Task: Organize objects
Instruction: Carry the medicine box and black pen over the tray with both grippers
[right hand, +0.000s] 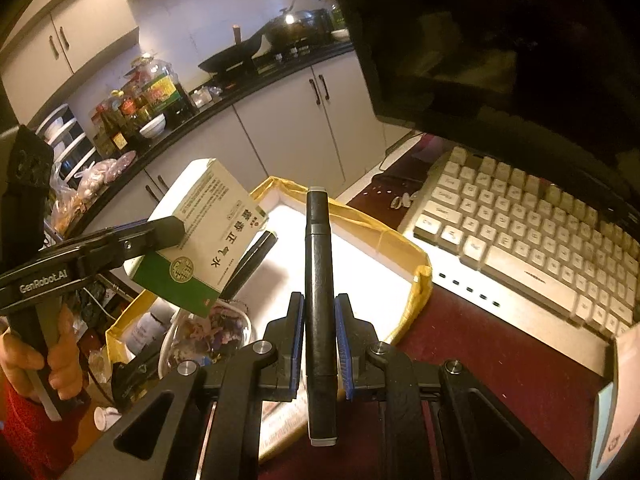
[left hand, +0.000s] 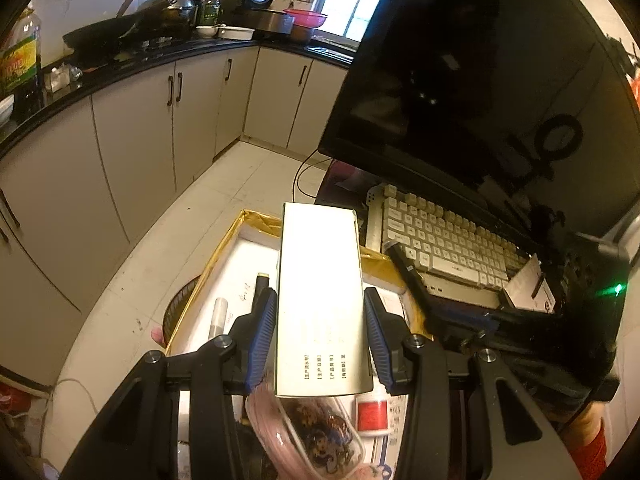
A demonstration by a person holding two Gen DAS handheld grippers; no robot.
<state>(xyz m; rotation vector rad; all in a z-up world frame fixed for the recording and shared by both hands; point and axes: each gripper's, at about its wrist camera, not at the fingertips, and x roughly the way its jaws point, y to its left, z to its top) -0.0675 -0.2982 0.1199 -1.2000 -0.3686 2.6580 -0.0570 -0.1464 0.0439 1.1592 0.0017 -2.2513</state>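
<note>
Left wrist view
Left gripper (left hand: 320, 332): part open, its blue pads pressed on the two long sides of a medicine box (left hand: 320, 300), which it holds lengthwise, pointing to 12 o'clock.
Medicine box: pale, with small print near its lower end; it hangs above the storage box (left hand: 256, 220).
Storage box: white inside with yellow tape on the rim; a small vial (left hand: 219, 316) lies in it at 9 o'clock of the gripper.
Clear tub (left hand: 316, 432): under the medicine box's near end, at 6 o'clock.
Right gripper (left hand: 460, 312): comes in from 3 o'clock, carrying a black marker (left hand: 404, 268).
Keyboard (left hand: 444, 240): cream keys, at 2 o'clock, under a dark monitor (left hand: 480, 80).

Right wrist view
Right gripper (right hand: 319, 340): closed tight on the black marker (right hand: 319, 280), which stands lengthwise toward 12 o'clock over the storage box (right hand: 420, 276).
Left gripper (right hand: 168, 232): at 9 o'clock, held by a hand (right hand: 44, 356), clamping the green-and-white medicine box (right hand: 200, 236) tilted over the storage box's left end.
Second pen (right hand: 250, 264): dark, lying in the storage box just below the medicine box.
Desk (right hand: 500, 360): dark red top, bearing the keyboard (right hand: 540, 240) at 2 o'clock.
</note>
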